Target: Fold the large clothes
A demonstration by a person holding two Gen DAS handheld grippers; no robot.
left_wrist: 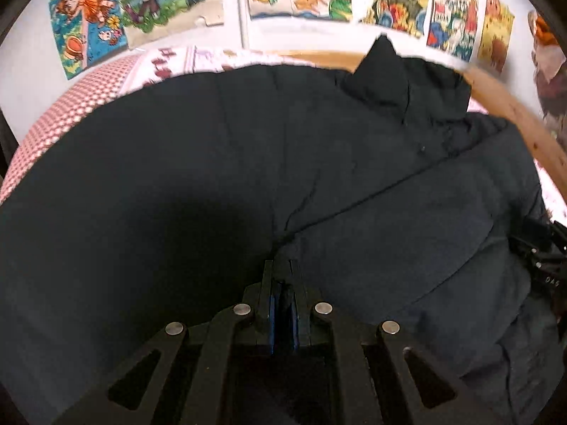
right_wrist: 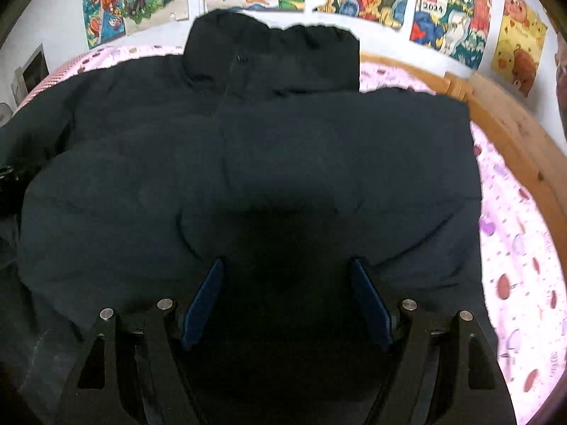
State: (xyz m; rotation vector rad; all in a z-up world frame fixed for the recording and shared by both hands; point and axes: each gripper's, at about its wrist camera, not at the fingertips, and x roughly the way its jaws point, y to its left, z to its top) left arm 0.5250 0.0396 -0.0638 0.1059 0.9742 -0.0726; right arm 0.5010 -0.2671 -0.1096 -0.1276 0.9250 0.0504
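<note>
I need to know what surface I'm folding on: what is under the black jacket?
Under the black puffer jacket lies a pink patterned bedsheet, visible at the edges, inside a wooden bed frame. Whatever lies beneath the jacket's middle is covered.

Cartoon posters (right_wrist: 450, 32) on the wall, pink patterned bedsheet (right_wrist: 524, 265), wooden frame (right_wrist: 514, 131).

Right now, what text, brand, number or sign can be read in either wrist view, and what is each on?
"2024": on the blue and red wall poster, right wrist view.
"DAS": partial white letters on the black device at the left wrist view's right edge.
Other poster lettering: too blurred to read.
Black jacket: no readable label.
</note>
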